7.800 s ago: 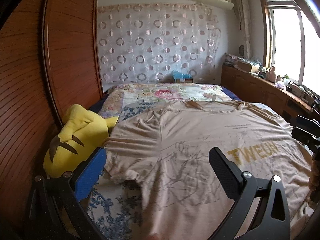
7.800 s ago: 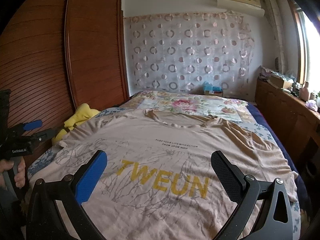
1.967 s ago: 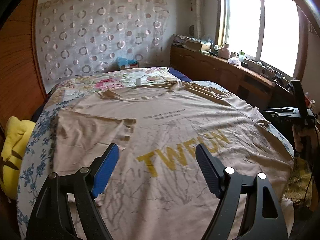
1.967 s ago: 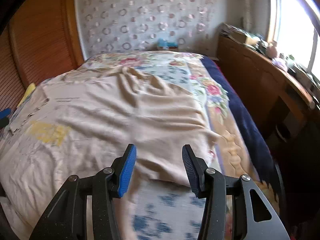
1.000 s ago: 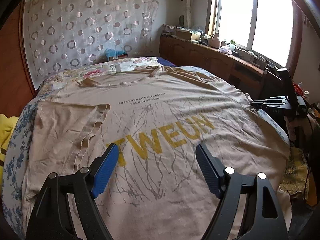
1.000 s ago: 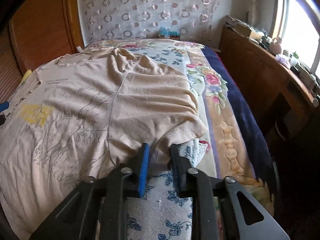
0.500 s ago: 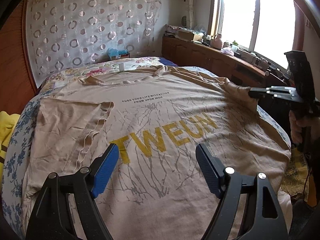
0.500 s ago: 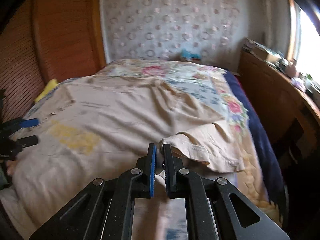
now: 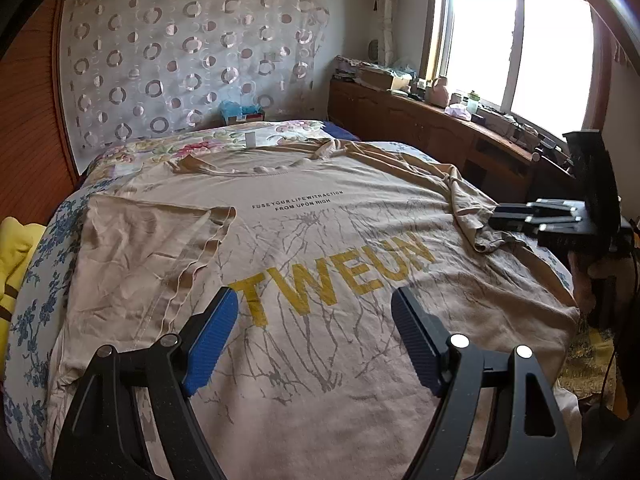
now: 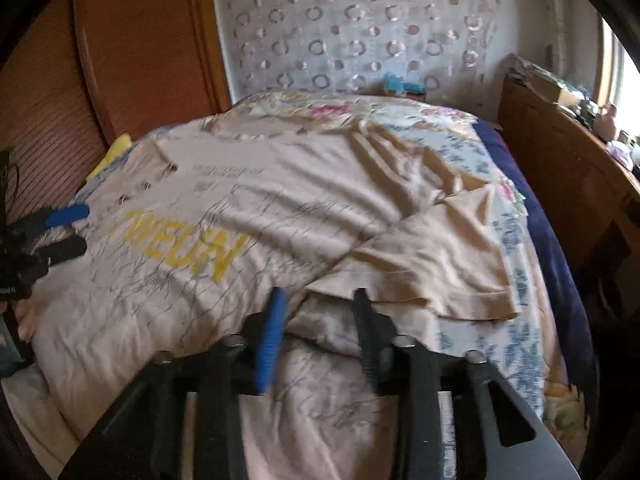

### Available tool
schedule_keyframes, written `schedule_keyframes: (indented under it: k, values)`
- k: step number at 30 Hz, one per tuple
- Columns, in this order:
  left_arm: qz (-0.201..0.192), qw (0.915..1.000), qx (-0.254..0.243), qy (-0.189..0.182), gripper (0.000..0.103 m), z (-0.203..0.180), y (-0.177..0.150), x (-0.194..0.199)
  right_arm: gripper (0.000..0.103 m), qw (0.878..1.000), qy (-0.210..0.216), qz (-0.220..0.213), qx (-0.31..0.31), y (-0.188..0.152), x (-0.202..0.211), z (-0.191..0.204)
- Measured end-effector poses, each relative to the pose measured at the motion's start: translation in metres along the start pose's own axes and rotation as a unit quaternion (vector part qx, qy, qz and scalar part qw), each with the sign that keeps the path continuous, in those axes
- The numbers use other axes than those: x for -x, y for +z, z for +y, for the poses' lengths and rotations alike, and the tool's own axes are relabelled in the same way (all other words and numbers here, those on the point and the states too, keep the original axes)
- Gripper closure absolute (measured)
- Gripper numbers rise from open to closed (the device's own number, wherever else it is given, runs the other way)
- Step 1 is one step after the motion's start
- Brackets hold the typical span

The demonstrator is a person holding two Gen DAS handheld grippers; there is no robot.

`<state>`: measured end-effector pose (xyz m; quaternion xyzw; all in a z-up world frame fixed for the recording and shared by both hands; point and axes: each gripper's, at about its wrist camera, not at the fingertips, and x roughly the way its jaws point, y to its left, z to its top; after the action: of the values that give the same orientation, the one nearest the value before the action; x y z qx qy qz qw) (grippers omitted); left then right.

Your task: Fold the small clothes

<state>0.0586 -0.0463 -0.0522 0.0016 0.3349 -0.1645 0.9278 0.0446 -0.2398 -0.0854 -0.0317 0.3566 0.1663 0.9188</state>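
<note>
- Lying spread across the bed (image 9: 36,292), print side up, is a beige T-shirt (image 9: 320,240) with yellow letters across the chest; the collar points toward the far wall with the circle-patterned curtain (image 9: 180,60).
- One sleeve (image 9: 152,248) is folded inward onto the shirt's front, on the side near the yellow plush toy (image 9: 16,272).
- The left gripper (image 9: 316,320) hovers low over the printed chest with its jaws standing wide apart and nothing between them.
- The right gripper (image 10: 318,320) sits at the opposite side of the shirt; its jaws have just been opening, and they now stand partly apart.
- The other sleeve (image 10: 436,264) lies folded over on the shirt's edge just ahead of those jaws, with bunched fabric showing in the gap between the pads (no pad is visibly pressing on it, though this view is blurred).
- In the left wrist view the right gripper (image 9: 532,220) appears from the side at the shirt's far edge, next to the rumpled sleeve.
- A wooden cabinet (image 9: 420,132) runs below the bright window (image 9: 520,36).
</note>
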Motion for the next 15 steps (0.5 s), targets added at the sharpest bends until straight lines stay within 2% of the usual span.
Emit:
schedule_keyframes:
  k: [4, 7, 12, 15]
  values:
    - [-0.001, 1.0, -0.001, -0.001, 0.023, 0.0, 0.0, 0.0, 0.06, 0.999, -0.031, -0.016, -0.02, 0.003, 0.012, -0.029]
    - [-0.002, 1.0, -0.001, -0.003, 0.023, -0.001, 0.0, 0.0, 0.06, 0.998, -0.058, -0.013, -0.031, 0.003, 0.008, -0.046]
    - [-0.002, 1.0, -0.001, -0.005, 0.023, -0.003, 0.0, -0.002, 0.06, 0.993, -0.096, 0.022, -0.058, 0.003, -0.021, -0.078]
    - [-0.001, 1.0, -0.003, -0.005, 0.023, -0.005, -0.001, -0.002, 0.06, 0.992, -0.098, 0.043, -0.07, 0.007, -0.038, -0.09]
